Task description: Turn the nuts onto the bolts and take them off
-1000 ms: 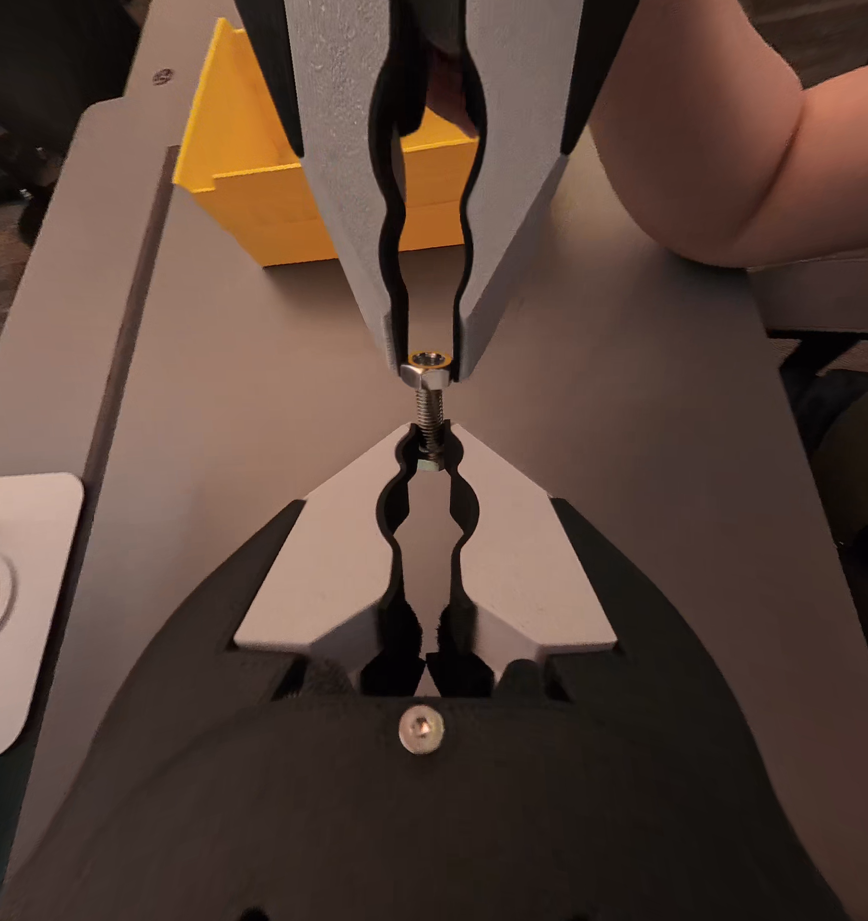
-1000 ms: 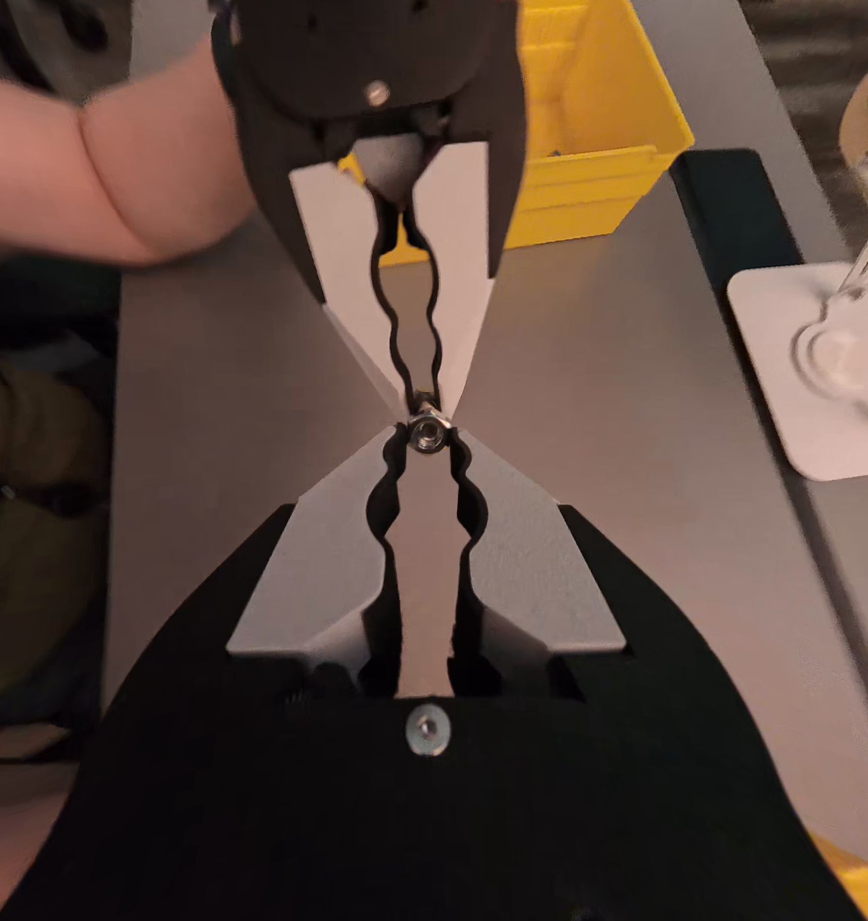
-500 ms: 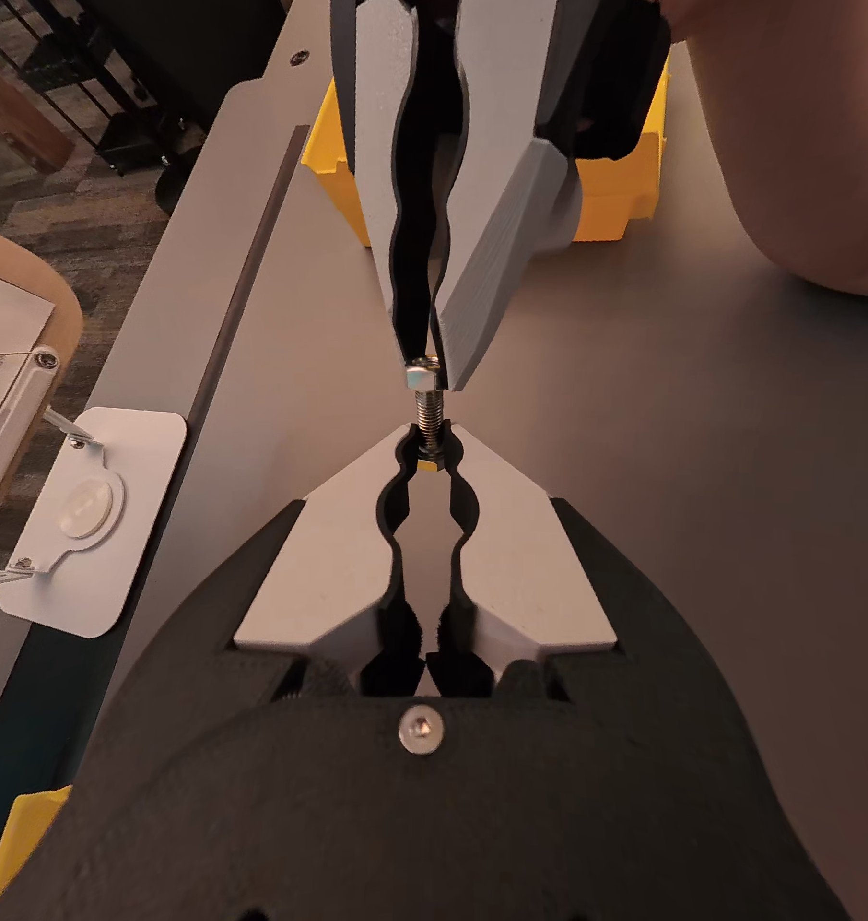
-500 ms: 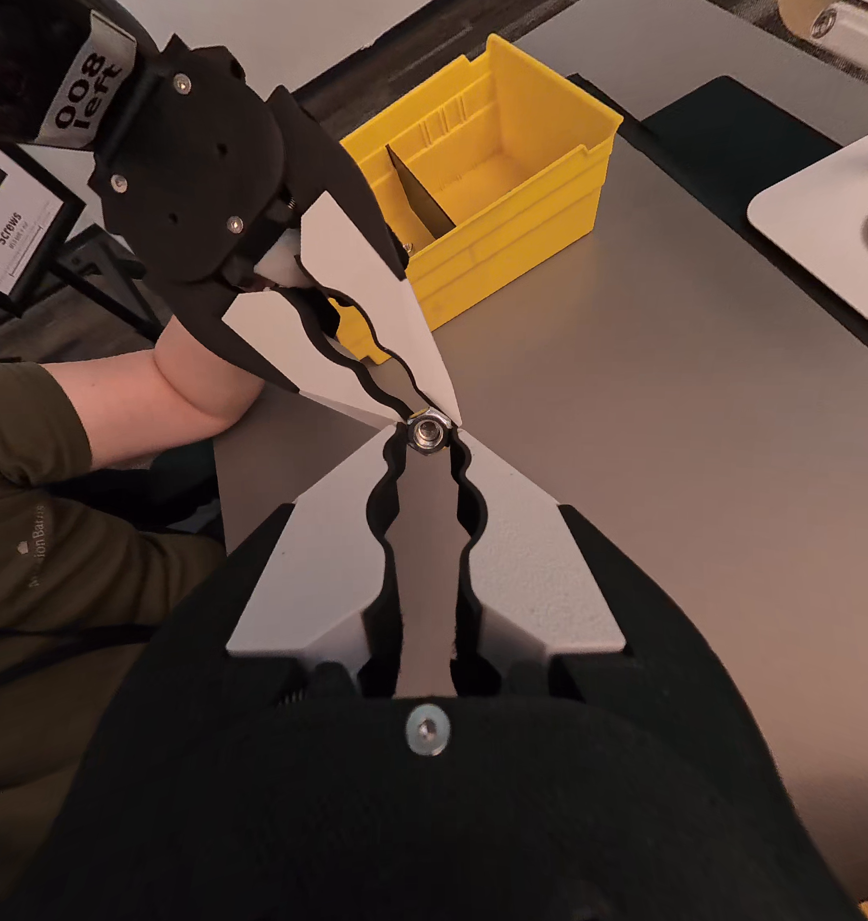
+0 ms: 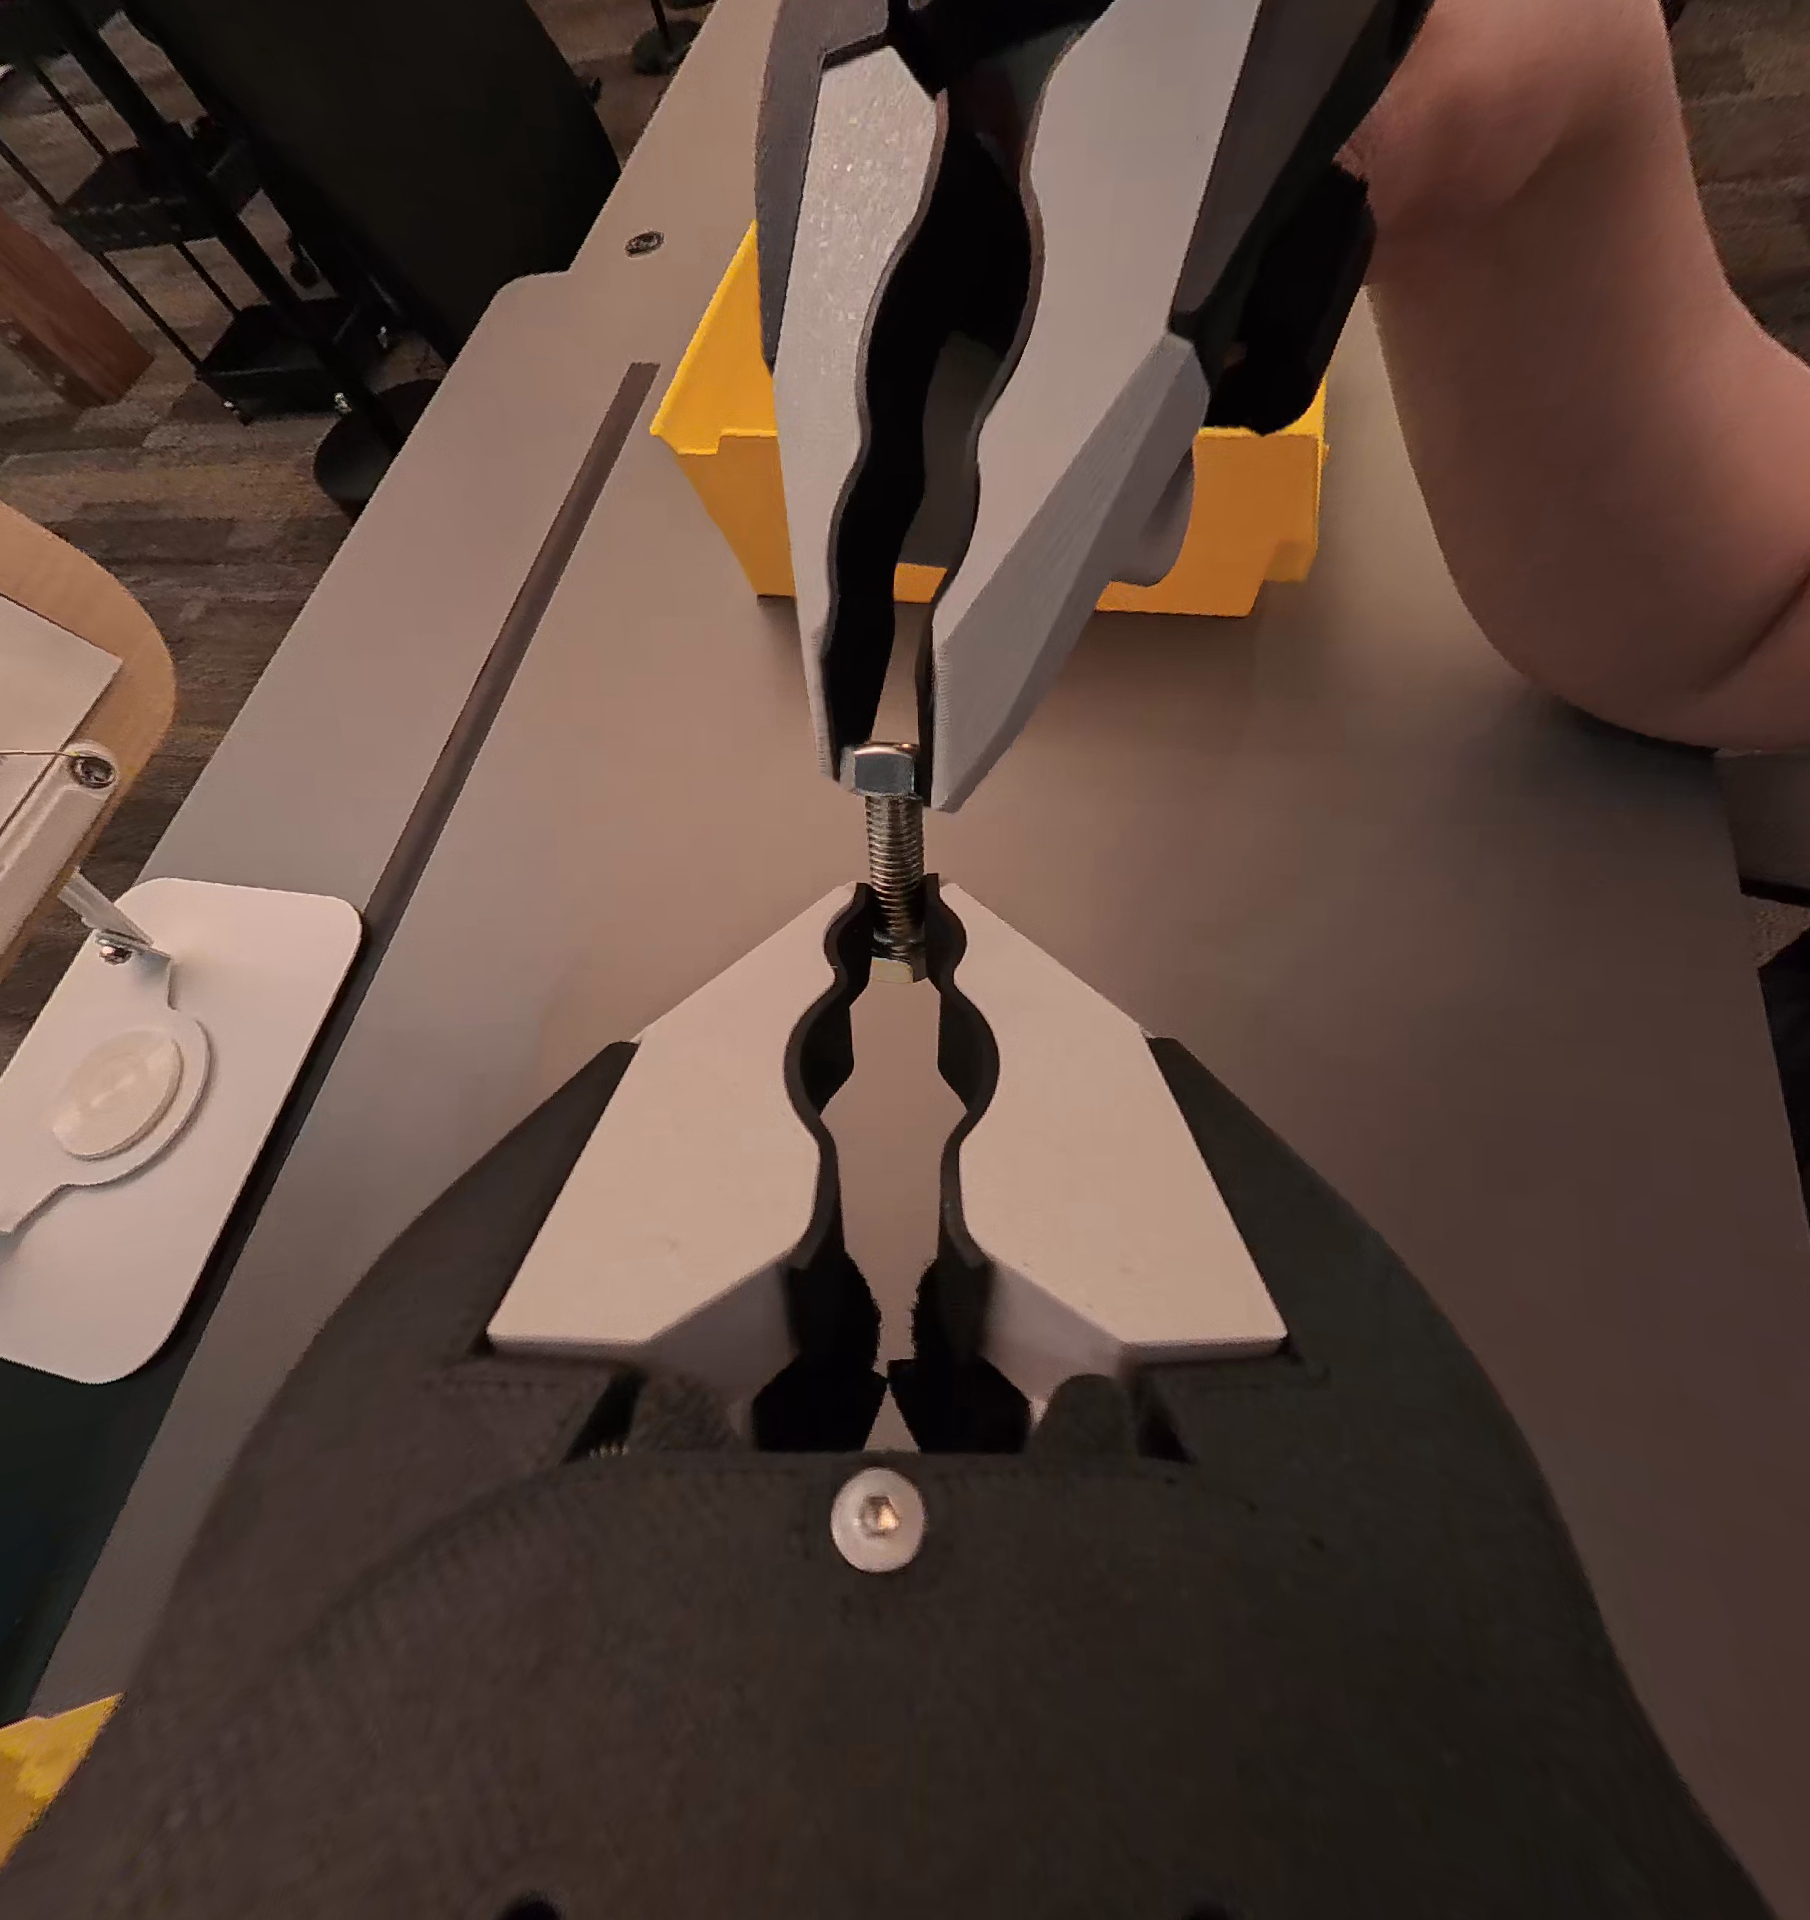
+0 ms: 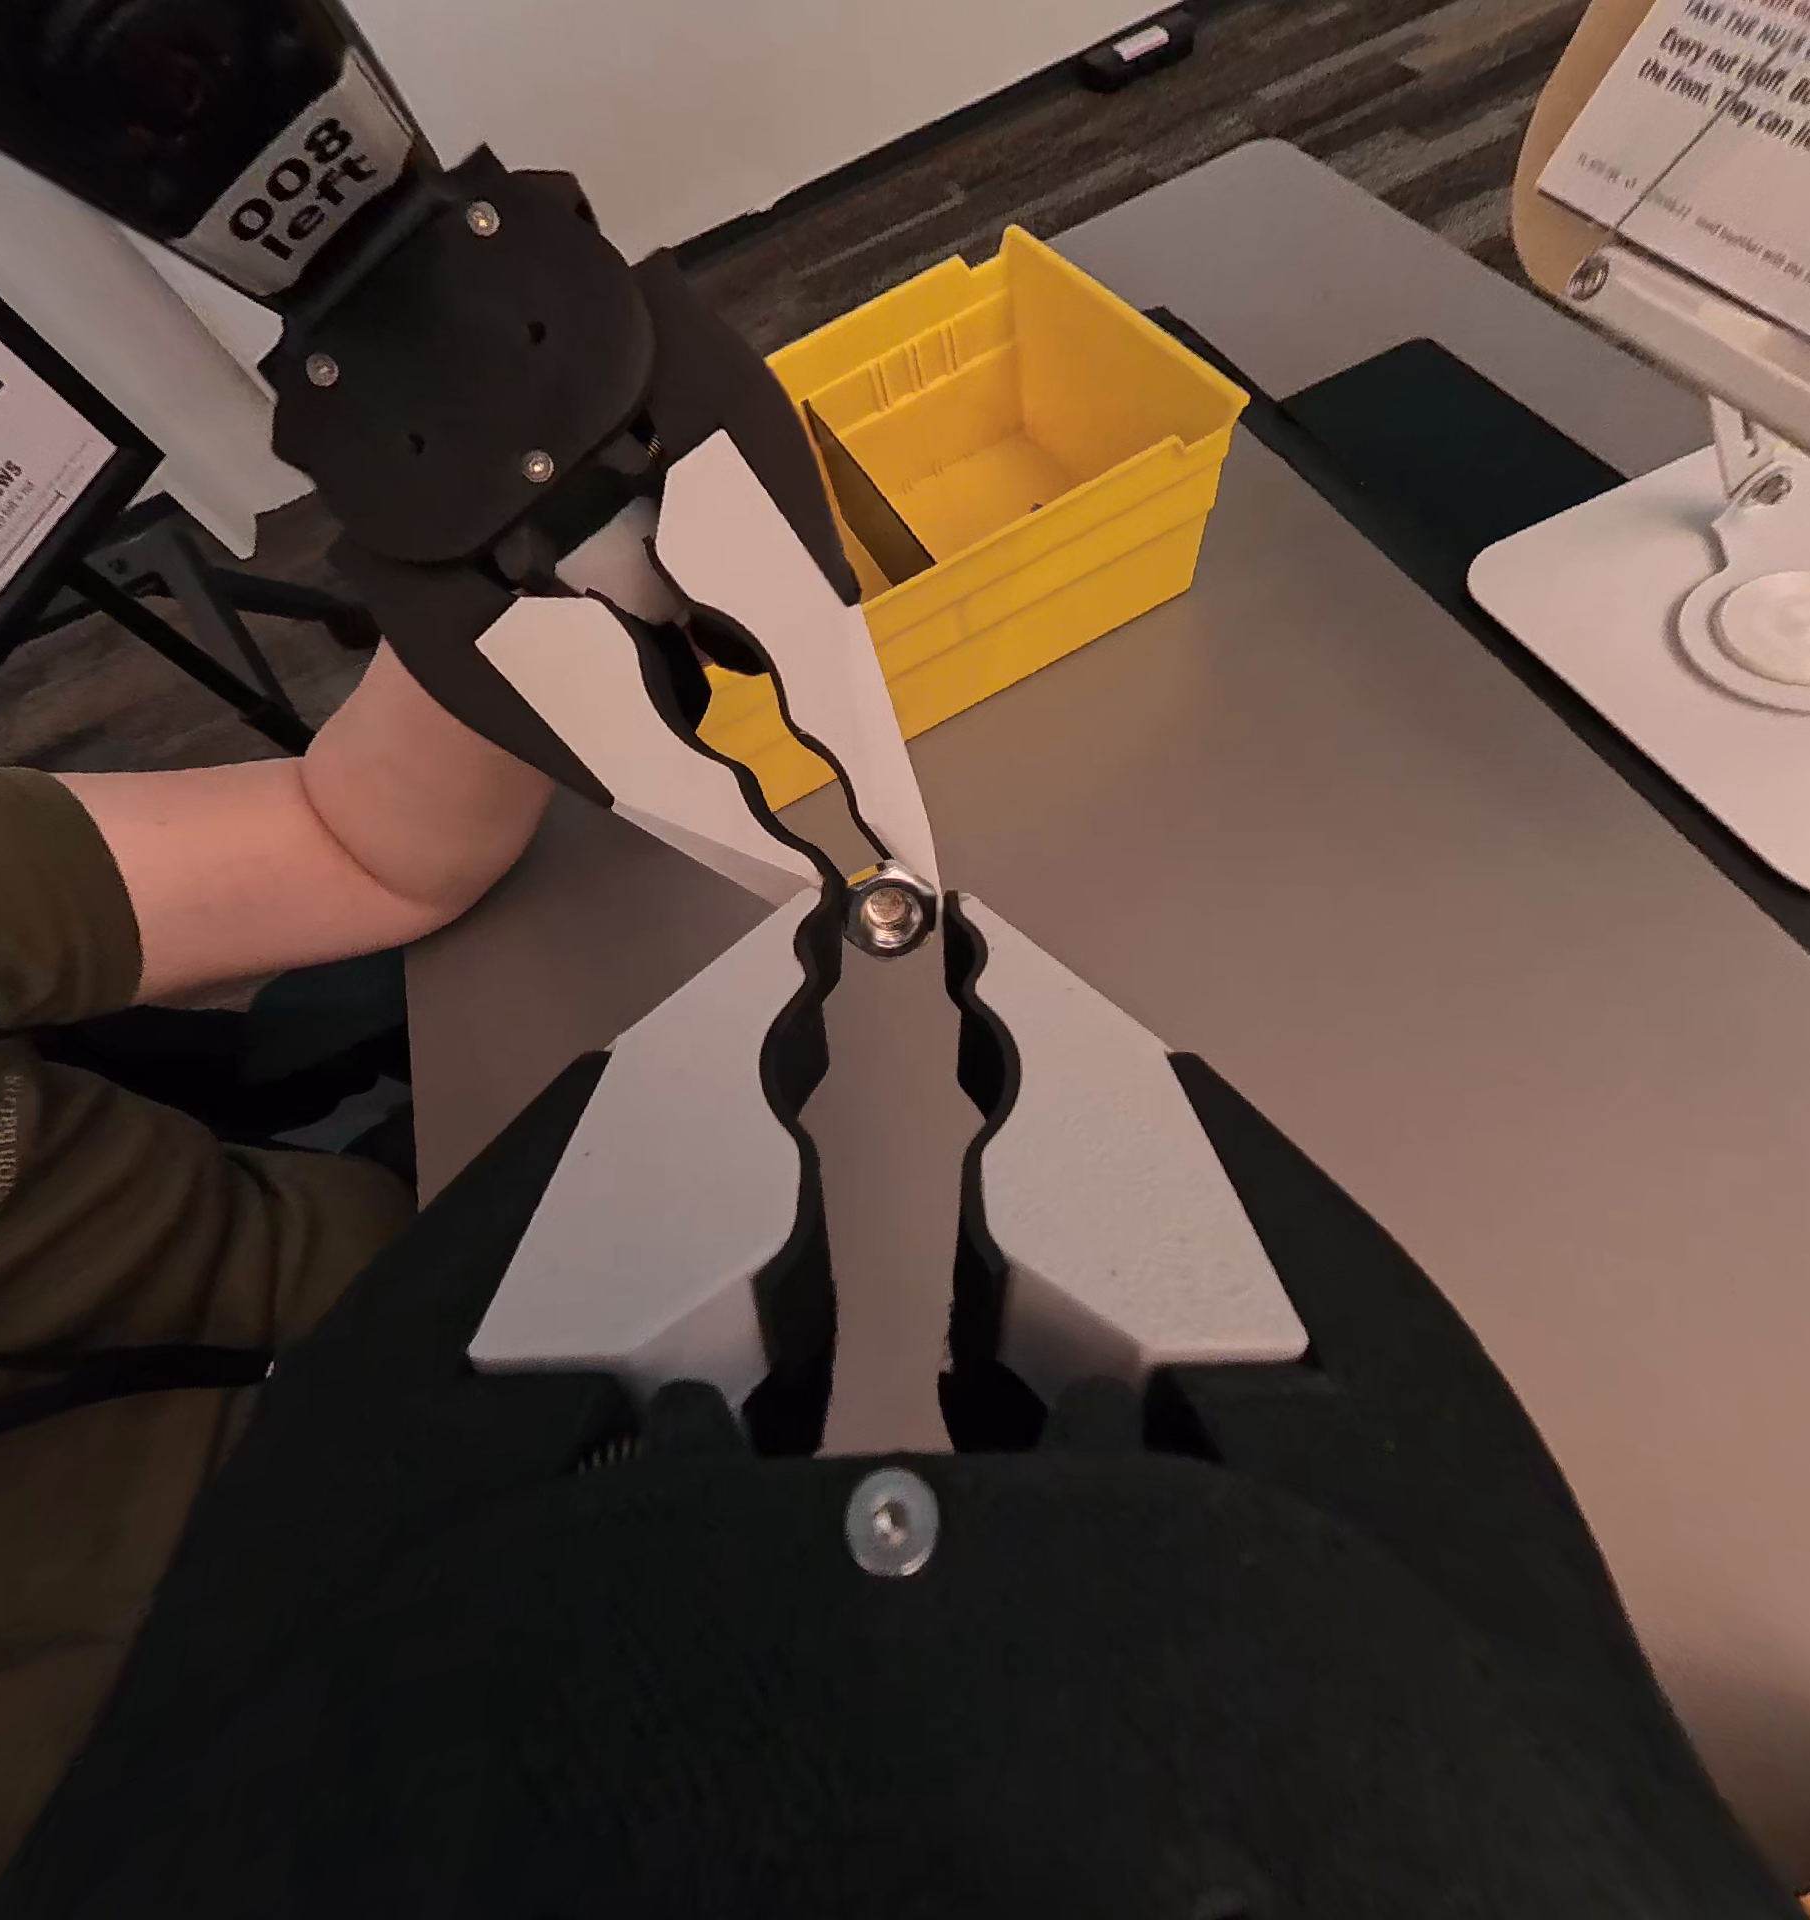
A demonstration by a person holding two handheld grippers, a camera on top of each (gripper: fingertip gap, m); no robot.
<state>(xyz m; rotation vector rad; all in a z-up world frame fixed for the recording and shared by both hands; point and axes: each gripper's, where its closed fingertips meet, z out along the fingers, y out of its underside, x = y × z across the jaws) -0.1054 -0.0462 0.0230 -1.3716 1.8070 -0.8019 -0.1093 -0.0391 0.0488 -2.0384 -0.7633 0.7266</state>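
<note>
Steel bolt [image 5: 896, 873] spans both tools above the counter [image 5: 1296, 935]: left hand-held gripper [image 5: 896, 935] pinches its head, right hand-held gripper [image 6: 885, 914] clamps the nut [image 6: 885, 916]. Threading is underway; next probably another twist.

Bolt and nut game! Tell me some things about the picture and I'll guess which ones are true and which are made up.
1. The right tongs pinch the nut. True.
2. The left tongs are wide open and hold nothing. False: they are shut on the other end of the bolt.
3. A yellow box stands on the table. True.
4. The bolt lies flat on the table. False: it is held between the two tongs.
</note>
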